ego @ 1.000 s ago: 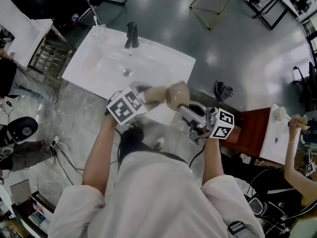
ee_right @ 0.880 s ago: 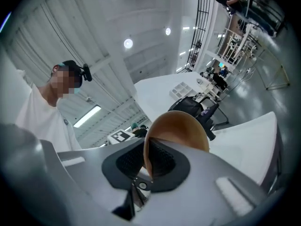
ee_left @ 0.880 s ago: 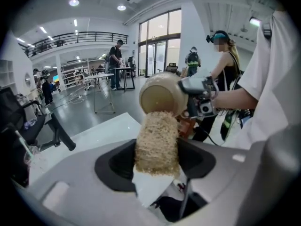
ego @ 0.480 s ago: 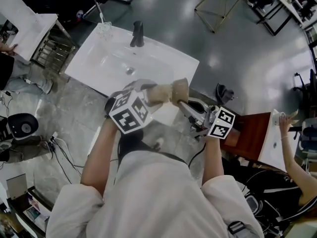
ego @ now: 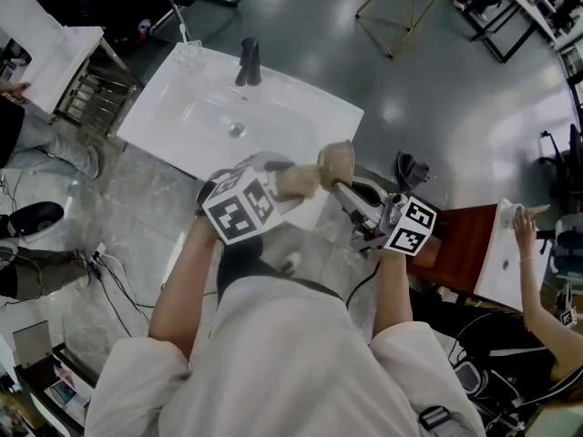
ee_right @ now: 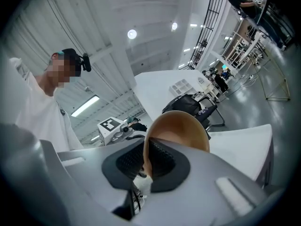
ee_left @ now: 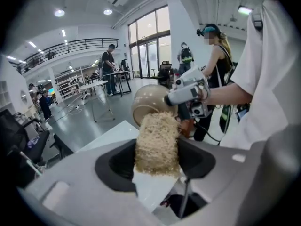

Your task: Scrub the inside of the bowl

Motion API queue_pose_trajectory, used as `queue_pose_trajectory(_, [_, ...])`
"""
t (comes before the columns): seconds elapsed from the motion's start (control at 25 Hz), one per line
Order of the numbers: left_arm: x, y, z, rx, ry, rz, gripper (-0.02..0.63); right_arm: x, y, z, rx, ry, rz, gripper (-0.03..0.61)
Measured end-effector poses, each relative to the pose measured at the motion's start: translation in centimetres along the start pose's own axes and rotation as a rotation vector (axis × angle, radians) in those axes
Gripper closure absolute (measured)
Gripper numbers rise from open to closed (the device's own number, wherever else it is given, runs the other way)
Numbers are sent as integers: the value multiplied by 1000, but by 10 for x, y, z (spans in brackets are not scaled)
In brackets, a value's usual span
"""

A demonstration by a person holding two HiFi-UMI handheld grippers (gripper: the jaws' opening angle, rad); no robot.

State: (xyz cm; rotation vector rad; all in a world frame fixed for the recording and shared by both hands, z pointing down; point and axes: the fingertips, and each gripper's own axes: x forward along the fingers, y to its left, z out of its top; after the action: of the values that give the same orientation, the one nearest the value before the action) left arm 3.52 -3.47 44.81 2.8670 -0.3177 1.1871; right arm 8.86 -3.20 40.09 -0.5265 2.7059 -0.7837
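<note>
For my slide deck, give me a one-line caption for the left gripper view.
Left gripper holding a fibrous scrubber up to the tan bowl held by the right gripper.

You're in a big open test hall.
Around you: a white sink [ego: 301, 109] standing out on a polished grey floor [ego: 437, 89], tall windows [ee_left: 151, 36], a railed gallery [ee_left: 66, 48], ceiling lamps [ee_left: 59, 13], work tables [ee_left: 94, 85] and another person [ee_left: 217, 69] wearing a head camera.
</note>
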Motion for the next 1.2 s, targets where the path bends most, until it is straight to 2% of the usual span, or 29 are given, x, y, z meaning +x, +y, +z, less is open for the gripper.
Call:
queue_pose_trajectory(0.28, [-7,12,12,-18,-75,52,359,1,1,-4,-37,16,-5,560])
queue_pose_trajectory(0.56, [-5,24,8,-38,-61,93,360,2,12,-1,-51,38,50,561])
queue_pose_trajectory(0.88, [2,10,-5,-36,-1,19,360,5,14,6,-61,16,46,558])
queue_pose_trajectory(1.04, [2,1,-3,-57,-19,-17,362,6,4,0,-78,47,-5,558])
queue_pose_trajectory(1.2, [-2,4,1,-76,-50,-12,362,6,-2,-9,-83,93,-20,558])
